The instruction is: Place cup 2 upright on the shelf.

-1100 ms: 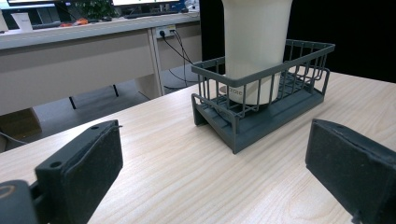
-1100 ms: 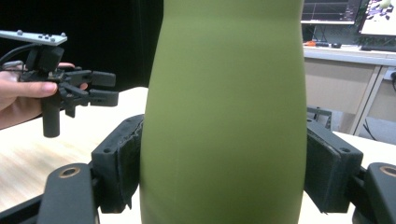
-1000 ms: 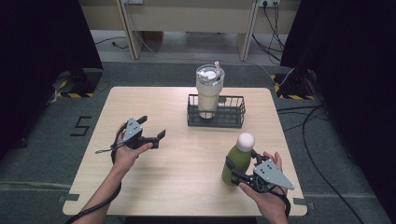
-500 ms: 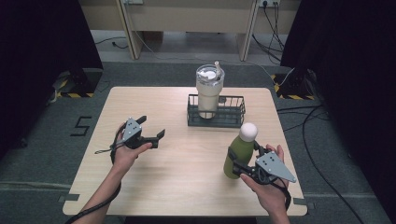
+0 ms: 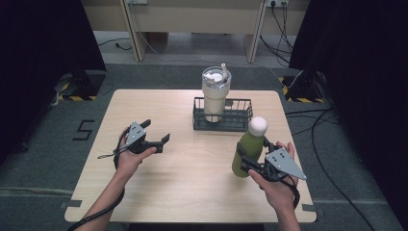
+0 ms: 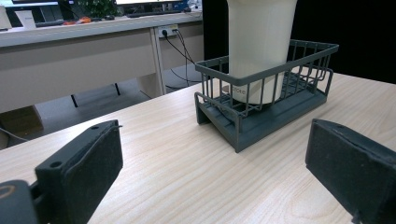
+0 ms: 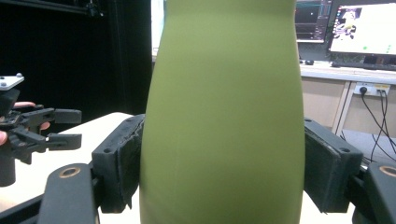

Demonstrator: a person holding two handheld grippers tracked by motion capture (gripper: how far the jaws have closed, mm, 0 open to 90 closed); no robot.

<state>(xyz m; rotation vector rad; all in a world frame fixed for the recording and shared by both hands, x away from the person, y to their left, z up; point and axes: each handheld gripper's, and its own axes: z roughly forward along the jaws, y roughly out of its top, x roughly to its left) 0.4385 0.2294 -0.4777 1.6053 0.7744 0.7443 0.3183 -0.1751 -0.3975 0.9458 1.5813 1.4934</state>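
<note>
In the high view, the right gripper (image 5: 246,162) is clamped on the lower body of a tall olive-green bottle with a rounded white cap (image 5: 249,147), which stands at the right side of the pale wooden table (image 5: 192,192), just in front of the right end of the dark grey wire basket (image 5: 223,115). A cream-coloured tumbler with a clear lid and straw (image 5: 215,94) stands in the basket's left half; the right half looks free. The left gripper (image 5: 159,140) hangs over the table's left part with its jaws apart and nothing between them. A "5" is marked on the floor left of the table.

In the left gripper view, the two black pads (image 6: 91,170) stand wide apart, framing the wire basket (image 6: 266,109) and the base of the tumbler (image 6: 259,46). Small grey print sits low on the tumbler, too small to read.

In the right gripper view, both pads (image 7: 119,163) press against the sides of the green bottle (image 7: 224,116), so the grip is firm. No label or writing appears on its smooth surface. The left gripper (image 7: 42,126) is farther off, open.

Judging from this, the step in hand is carrying the bottle toward the basket. The next move calls for lifting it above the basket's rim, bringing it over the free half beside the tumbler, and lowering it upright without knocking the tumbler or catching the wires.
</note>
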